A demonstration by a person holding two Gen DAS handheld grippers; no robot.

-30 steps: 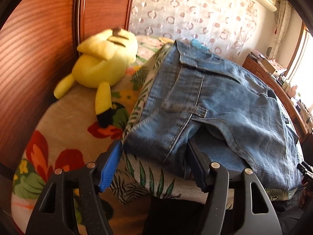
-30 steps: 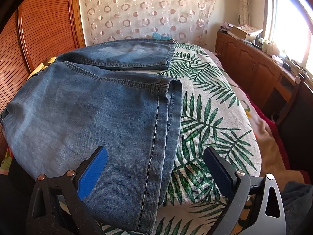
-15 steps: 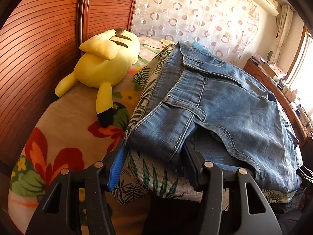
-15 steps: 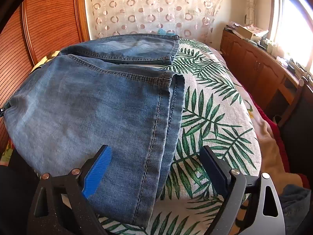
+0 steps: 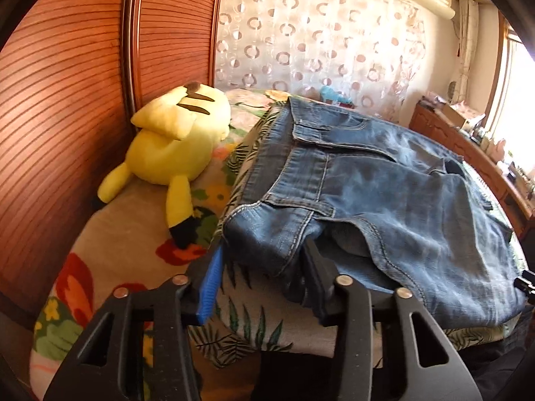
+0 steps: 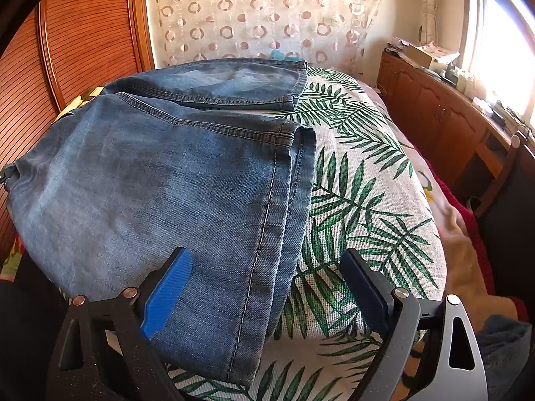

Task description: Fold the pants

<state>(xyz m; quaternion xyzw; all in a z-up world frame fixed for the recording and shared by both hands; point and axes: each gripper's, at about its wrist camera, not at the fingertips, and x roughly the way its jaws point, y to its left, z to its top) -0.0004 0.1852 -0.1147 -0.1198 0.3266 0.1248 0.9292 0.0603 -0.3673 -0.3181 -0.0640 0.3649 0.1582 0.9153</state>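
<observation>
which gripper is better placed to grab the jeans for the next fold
Left. The left gripper is closing with the jeans' waistband corner between its fingers. The right gripper stands wide open over the leg hem, gripping nothing.

Left gripper (image 5: 262,267) tilts downward, jaws closing around the near waistband corner of the jeans (image 5: 384,193). Right gripper (image 6: 267,287) tilts downward too, jaws spread wide, straddling the near leg hem without pressing.
</observation>
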